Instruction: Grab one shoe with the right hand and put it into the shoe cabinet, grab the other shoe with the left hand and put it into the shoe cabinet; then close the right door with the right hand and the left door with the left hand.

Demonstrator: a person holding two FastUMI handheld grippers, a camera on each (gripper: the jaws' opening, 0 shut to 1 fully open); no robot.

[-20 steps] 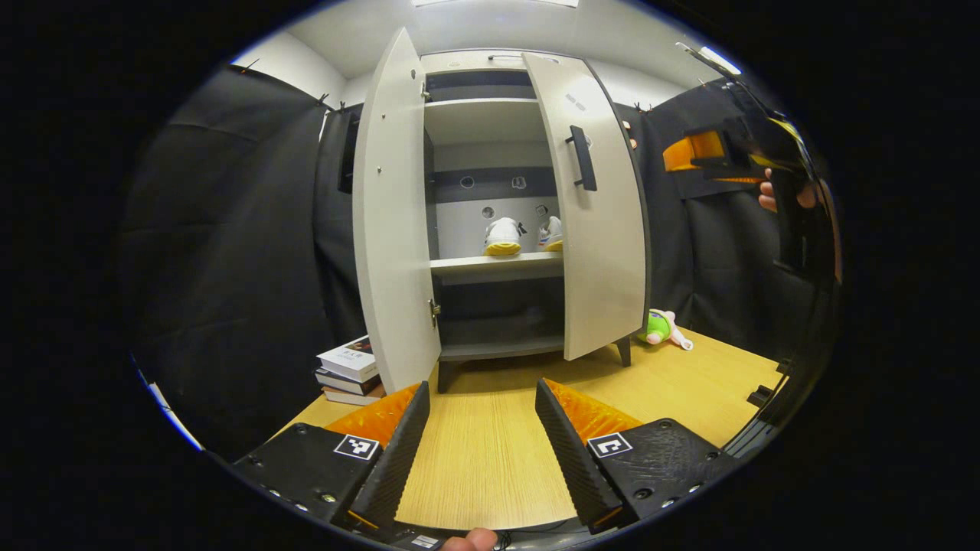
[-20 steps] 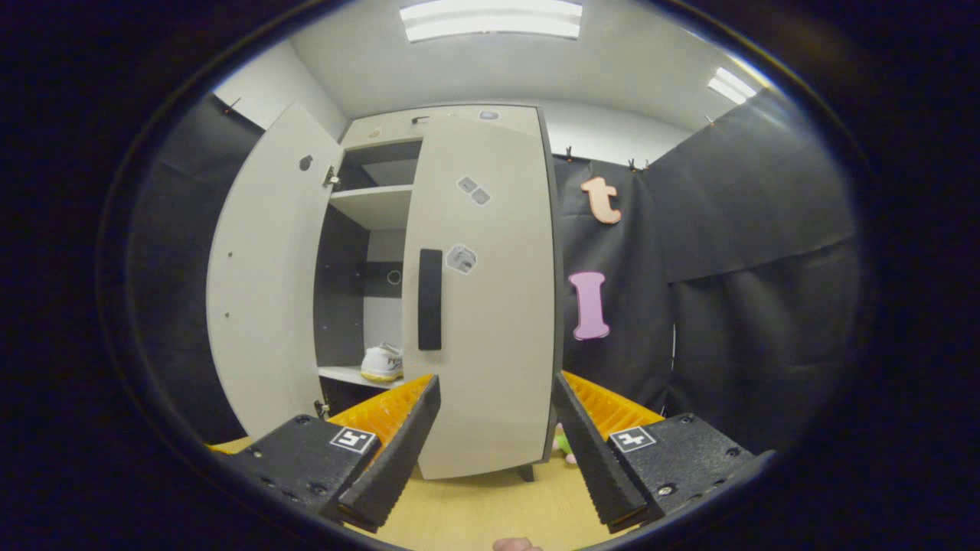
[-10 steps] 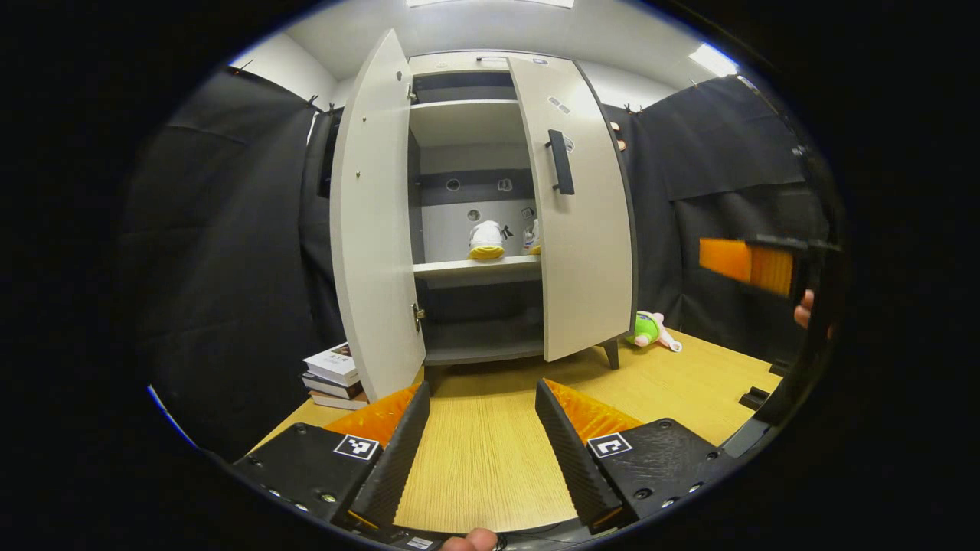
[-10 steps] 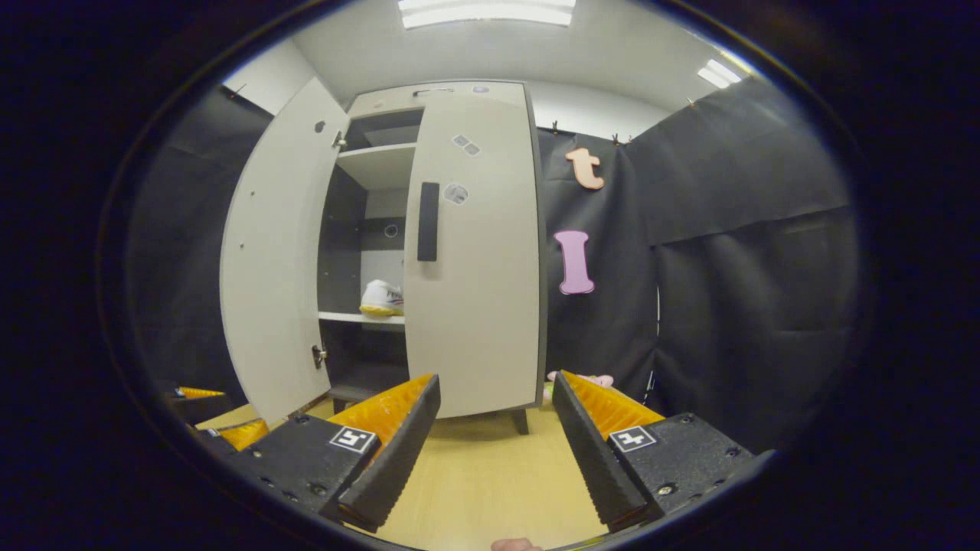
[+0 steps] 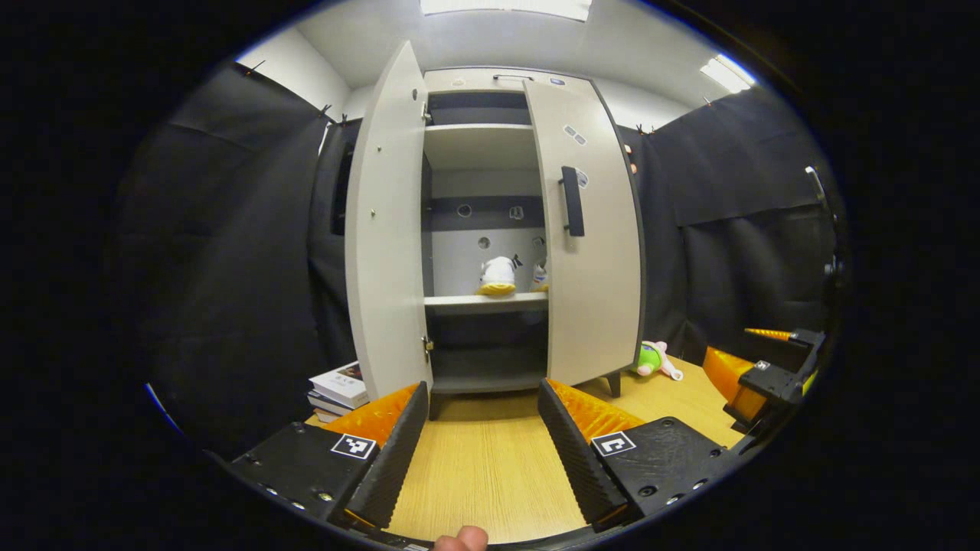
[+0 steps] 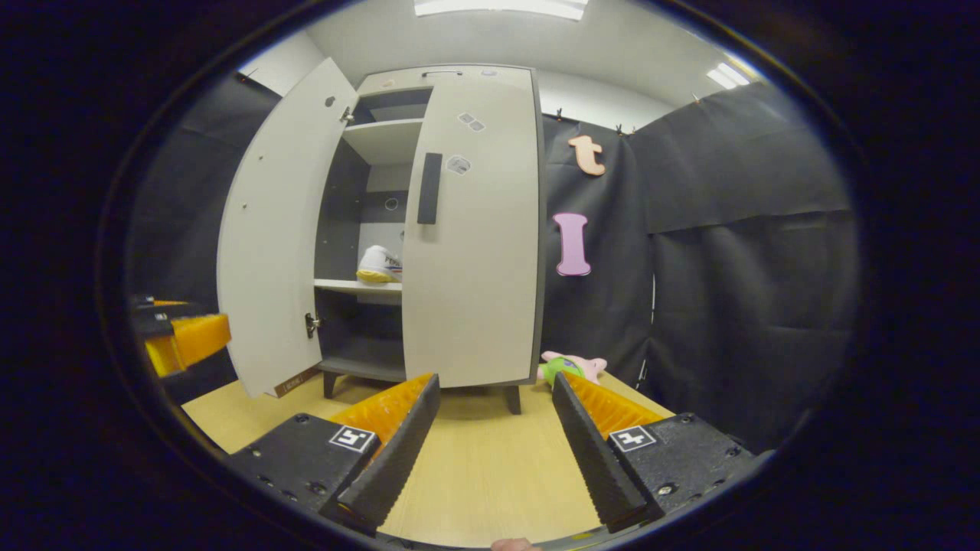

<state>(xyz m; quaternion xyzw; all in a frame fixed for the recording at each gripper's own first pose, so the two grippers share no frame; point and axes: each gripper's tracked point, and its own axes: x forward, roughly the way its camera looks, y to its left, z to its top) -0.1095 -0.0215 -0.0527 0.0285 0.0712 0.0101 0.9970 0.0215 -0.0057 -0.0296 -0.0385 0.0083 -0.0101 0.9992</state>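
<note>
Two white shoes with yellow soles stand on the middle shelf of the tall pale-grey shoe cabinet (image 5: 490,80): in the left gripper view the left shoe (image 5: 497,275) sits just past twelve o'clock from the left tongs (image 5: 481,444), and the right shoe (image 5: 540,274) peeks out beside it, half hidden by the right door (image 5: 593,252). That door, with its black bar handle (image 5: 571,201), hangs partly ajar, while the left door (image 5: 387,229) stands swung wide at about eleven o'clock. The left tongs hang apart and empty over the light wooden worktop (image 5: 482,474). A stack of books (image 5: 338,386) lies at ten o'clock beside the cabinet's foot, and a green-and-pink plush toy (image 5: 653,358) lies at two o'clock near the right door's lower corner. The right tongs (image 5: 754,379) show at three o'clock, low over the worktop. In the right gripper view the right tongs (image 6: 494,451) are likewise apart, holding nothing, facing the right door (image 6: 475,229) at twelve o'clock; one shoe (image 6: 380,265) shows through the gap at eleven o'clock, and the left tongs (image 6: 184,340) sit at nine o'clock.
</note>
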